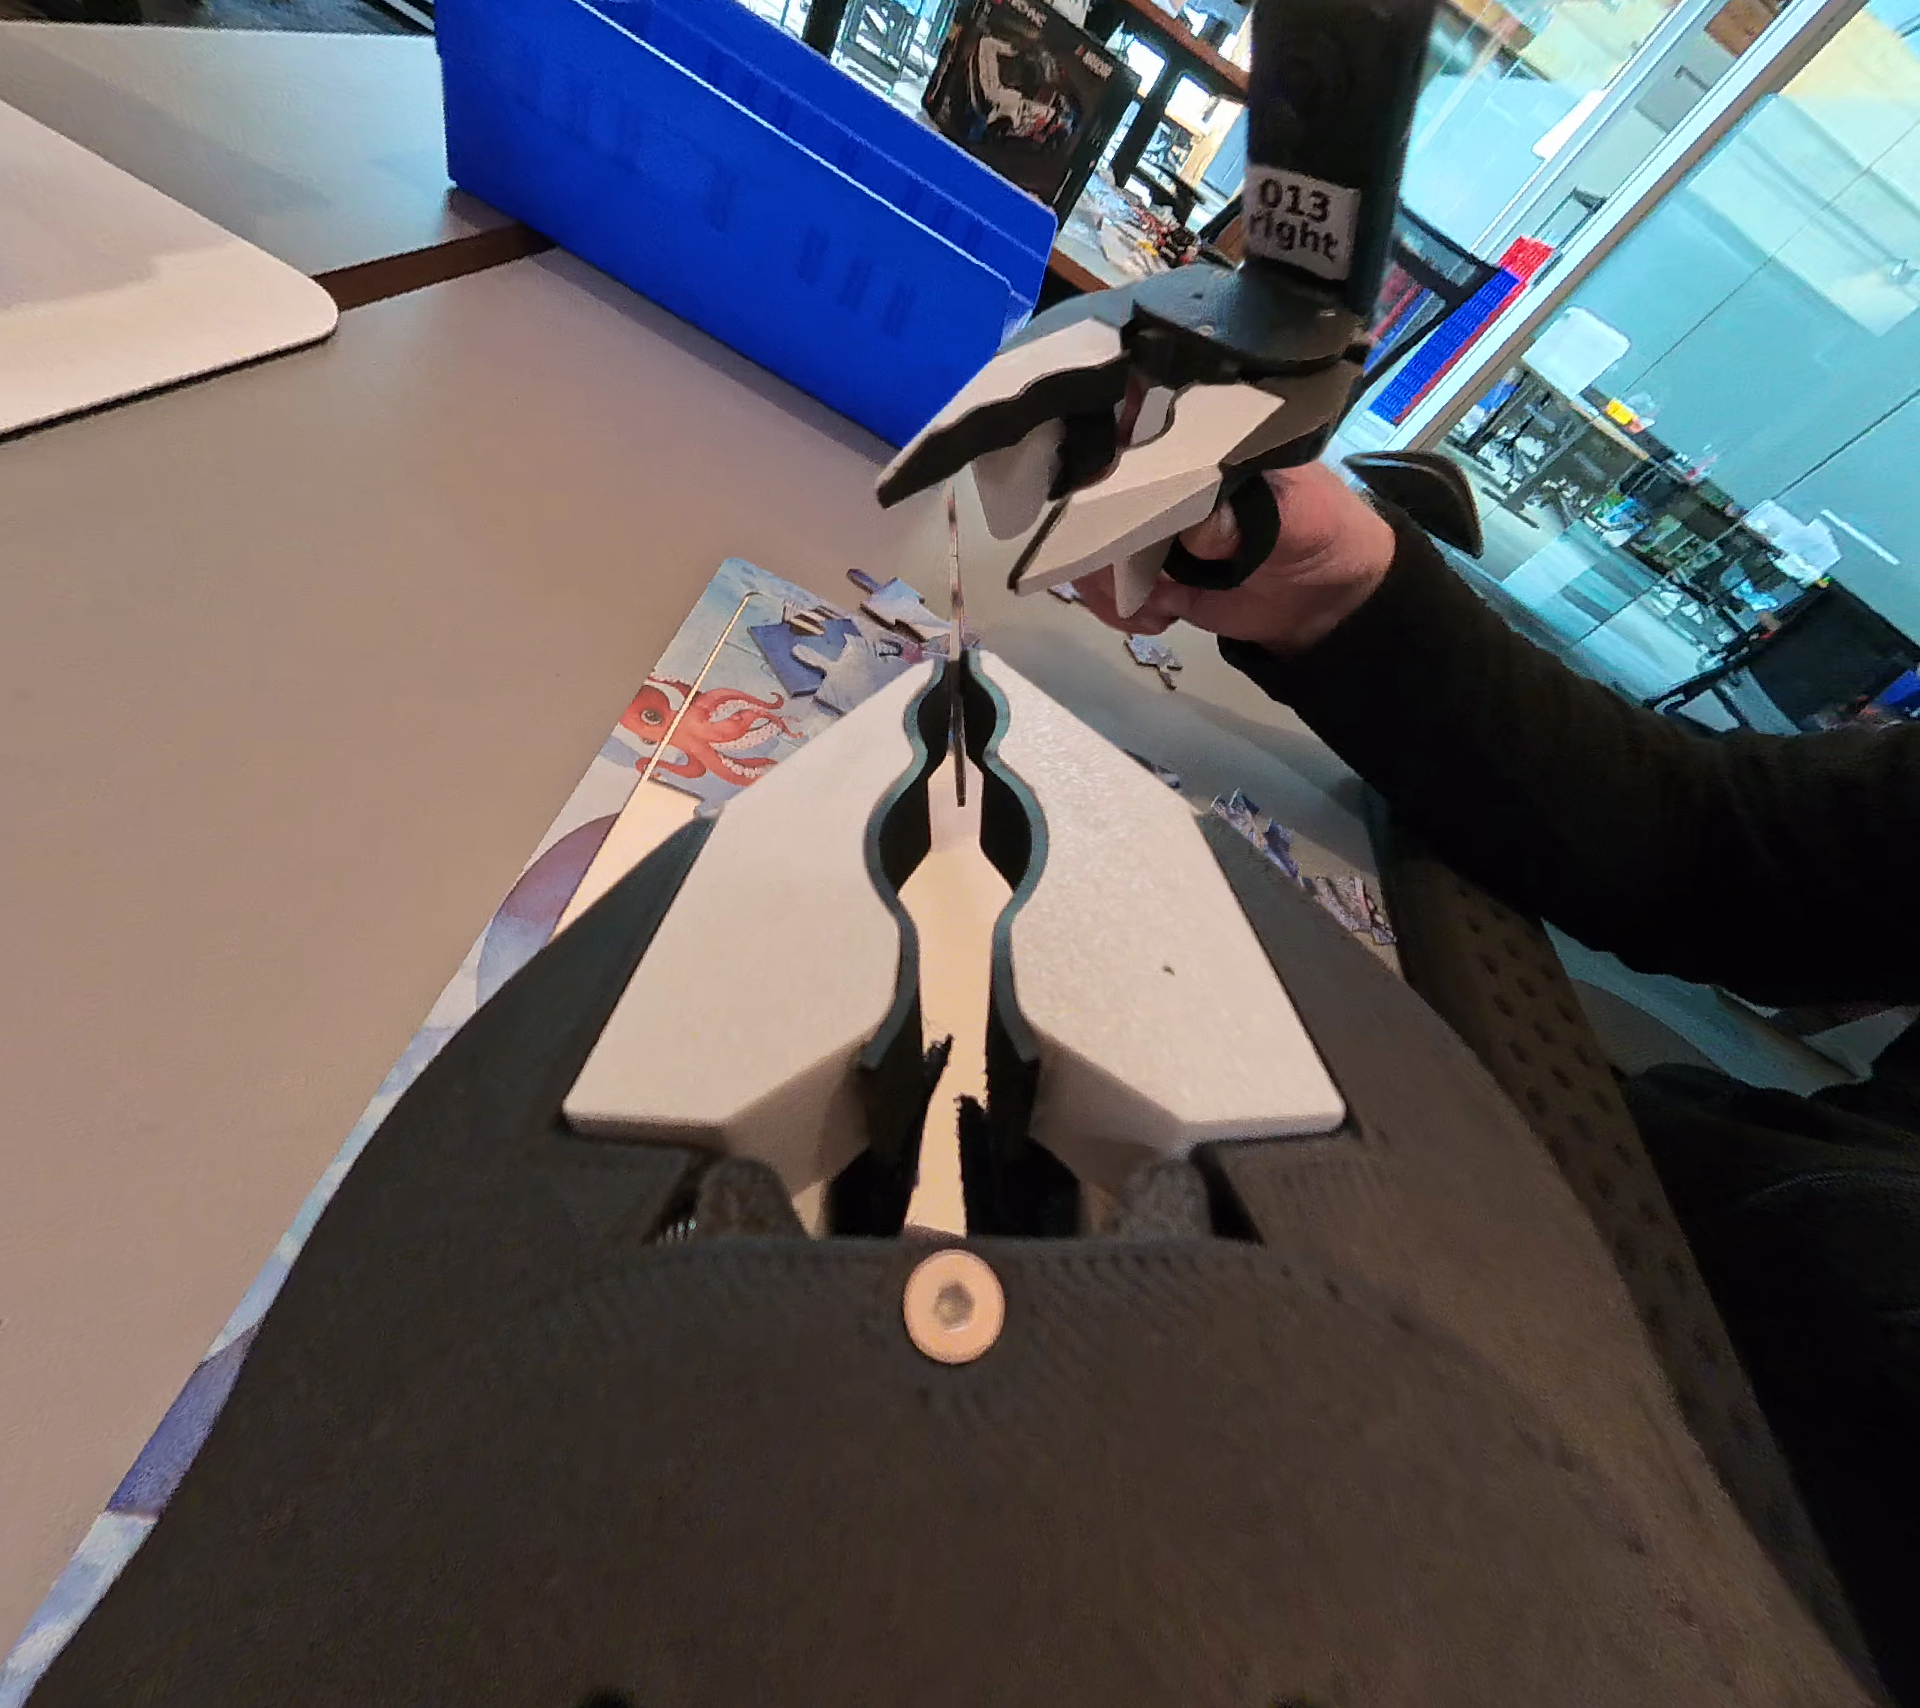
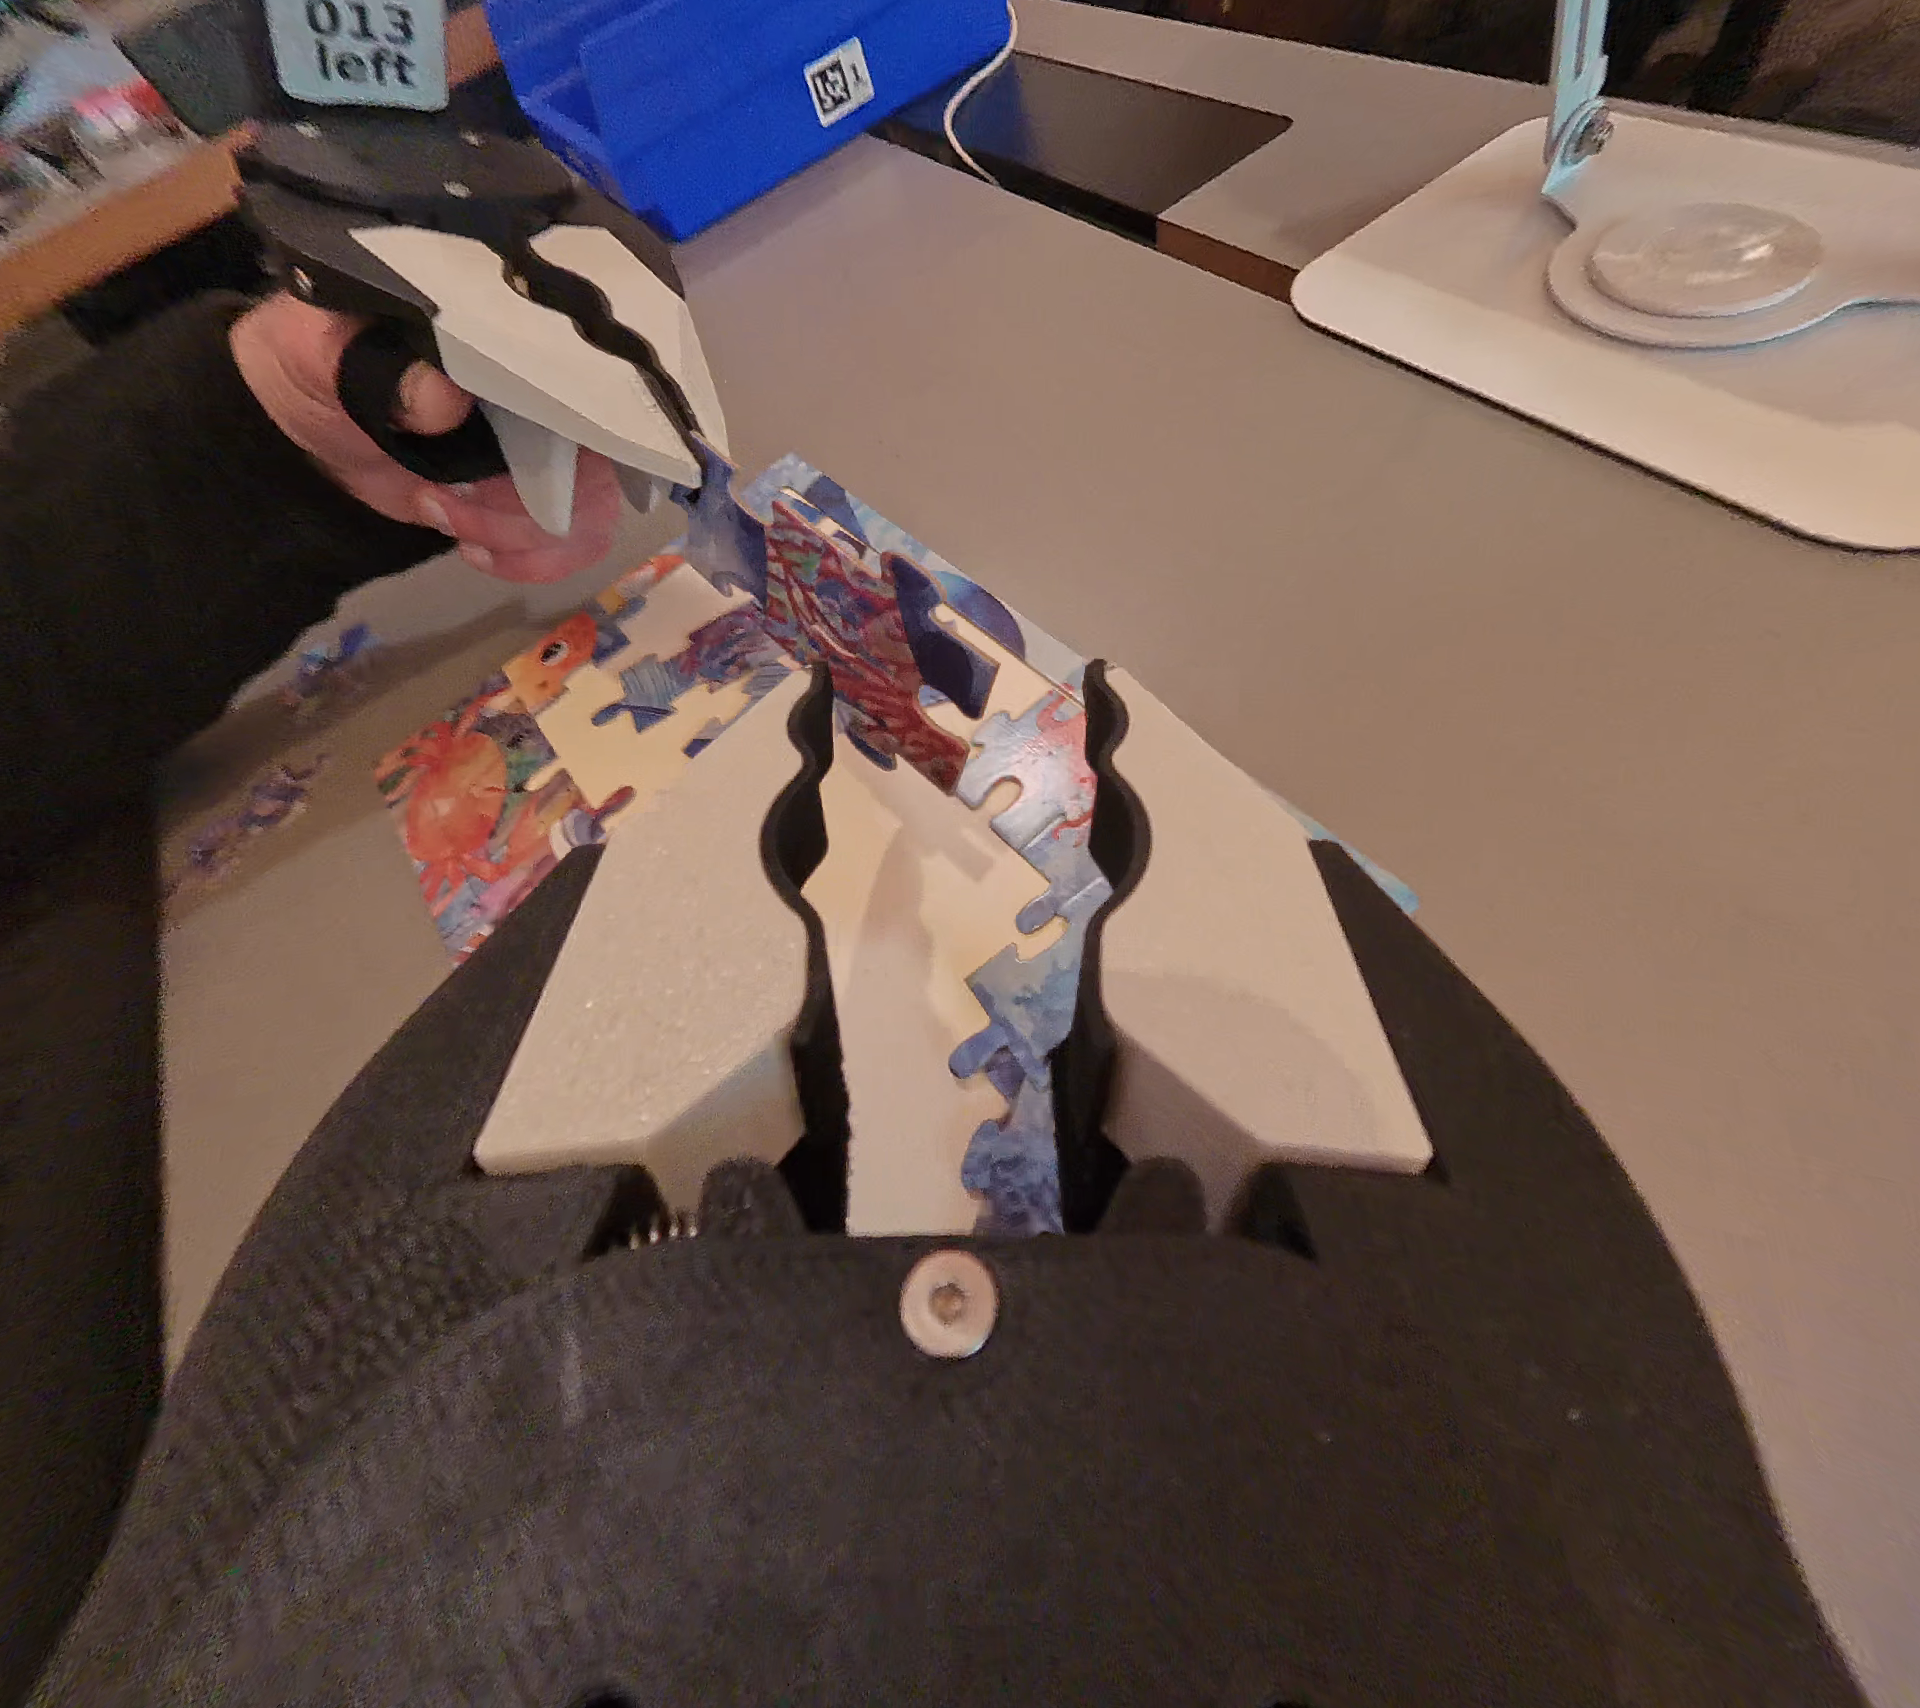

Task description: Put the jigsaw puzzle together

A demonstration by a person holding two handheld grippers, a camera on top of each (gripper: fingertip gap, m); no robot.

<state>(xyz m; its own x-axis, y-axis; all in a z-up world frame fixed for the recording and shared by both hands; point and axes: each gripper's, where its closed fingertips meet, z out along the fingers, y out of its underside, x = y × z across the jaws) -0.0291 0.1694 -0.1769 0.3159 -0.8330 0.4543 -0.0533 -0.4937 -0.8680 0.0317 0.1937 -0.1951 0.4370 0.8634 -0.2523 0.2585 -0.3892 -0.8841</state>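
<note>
Left gripper pinches a joined strip edge-on; right gripper gapes empty; puzzle partly built, loose pieces remain near right

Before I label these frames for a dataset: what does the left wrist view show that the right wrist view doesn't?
Left wrist view only: the held puzzle piece edge-on, a red octopus on the puzzle board, and a boxed car kit.

Right wrist view only: that piece's printed face, an orange crab, and a white lamp base.

Both: the blue bin, grey table, left claw shut, right claw open.
</note>
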